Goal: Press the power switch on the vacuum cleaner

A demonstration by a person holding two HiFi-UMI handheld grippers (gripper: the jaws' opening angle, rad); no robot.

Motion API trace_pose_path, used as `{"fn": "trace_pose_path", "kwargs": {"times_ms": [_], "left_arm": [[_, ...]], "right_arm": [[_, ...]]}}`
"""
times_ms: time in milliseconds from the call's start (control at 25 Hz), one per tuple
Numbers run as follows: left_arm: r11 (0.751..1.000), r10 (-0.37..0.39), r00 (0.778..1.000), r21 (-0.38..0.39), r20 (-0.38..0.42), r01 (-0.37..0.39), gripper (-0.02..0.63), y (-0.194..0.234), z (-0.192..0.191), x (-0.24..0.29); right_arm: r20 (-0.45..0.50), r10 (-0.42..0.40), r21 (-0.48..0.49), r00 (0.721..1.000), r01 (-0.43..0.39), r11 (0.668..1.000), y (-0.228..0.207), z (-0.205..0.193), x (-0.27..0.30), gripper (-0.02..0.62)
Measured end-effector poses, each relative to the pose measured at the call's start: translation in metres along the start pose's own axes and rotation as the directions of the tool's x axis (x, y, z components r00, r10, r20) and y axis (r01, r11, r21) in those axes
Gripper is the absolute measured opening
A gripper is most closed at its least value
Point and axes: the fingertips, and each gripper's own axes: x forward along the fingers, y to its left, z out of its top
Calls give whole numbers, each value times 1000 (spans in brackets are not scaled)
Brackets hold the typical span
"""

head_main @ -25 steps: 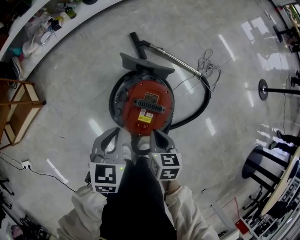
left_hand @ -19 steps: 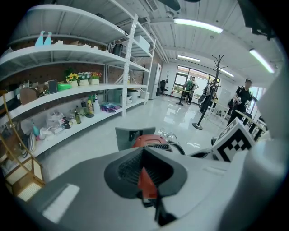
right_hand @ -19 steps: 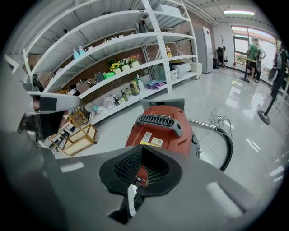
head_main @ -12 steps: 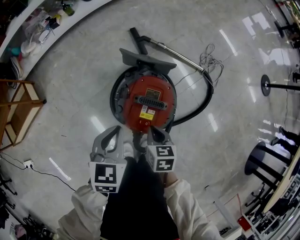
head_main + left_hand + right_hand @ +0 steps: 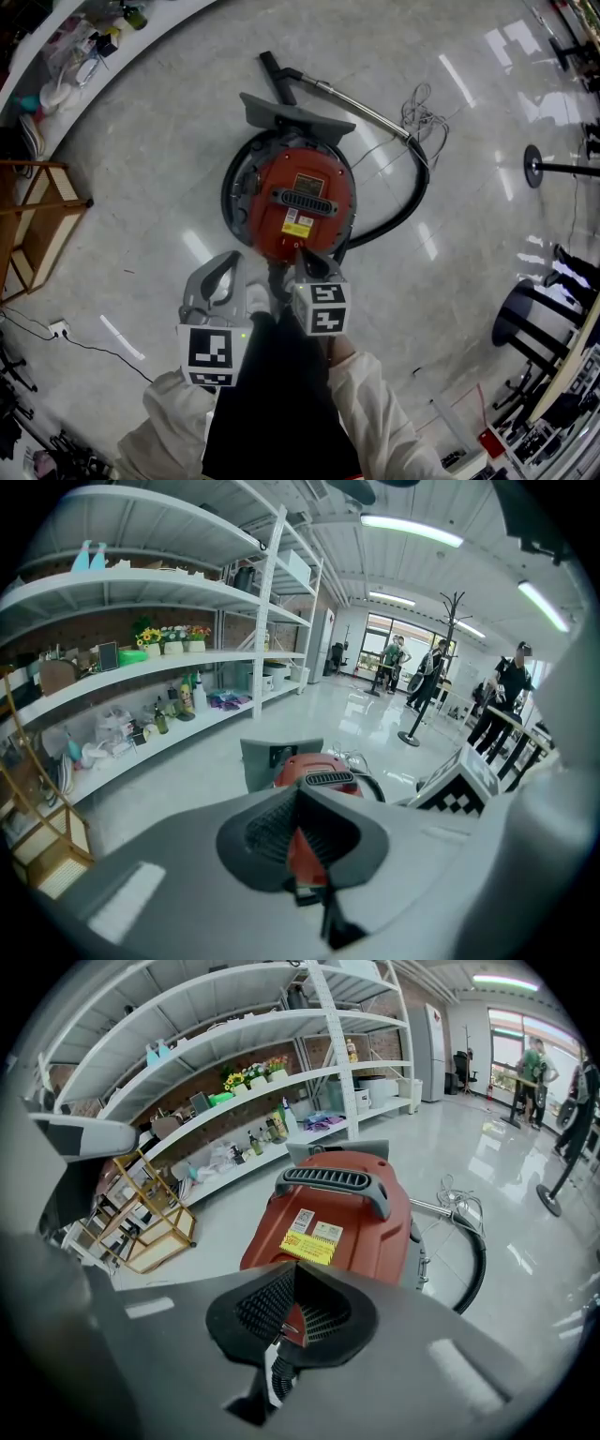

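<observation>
Head view is showing the right hand-held gripper, jaws clenched on nothing, poising at the near rim of the vacuum cleaner on the floor at frame centre; the left hand-held gripper, likewise clenched and empty, is hanging lower left; a slanted push risks glancing off the switch or rolling the canister; it is looking round, red-topped, black-handled, its hose curling right.

The power switch cannot be picked out. In the head view the right gripper covers the near edge of the vacuum cleaner, and in the right gripper view its closed jaws block that same edge. Whether the tips touch it is unclear. The yellow label has print too small to read. The left gripper hides most of the vacuum cleaner in its own view.
</observation>
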Motion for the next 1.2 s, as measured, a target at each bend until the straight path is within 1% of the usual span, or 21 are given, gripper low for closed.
{"fn": "trace_pose_path", "kwargs": {"times_ms": [440, 880, 1200], "left_arm": [[1000, -3, 1000, 2, -8, 3, 0, 2, -2, -1], [1000, -1, 1000, -5, -7, 1, 0, 3, 0, 3], [1000, -10, 1000, -8, -10, 9, 0, -3, -1, 6]], "right_arm": [[-27, -19, -5, 999, 18, 1000, -5, -9, 10, 0], [-33, -5, -1, 999, 5, 1000, -2, -9, 10, 2], [-40, -10, -2, 999, 10, 1000, -4, -11, 12, 2]]}}
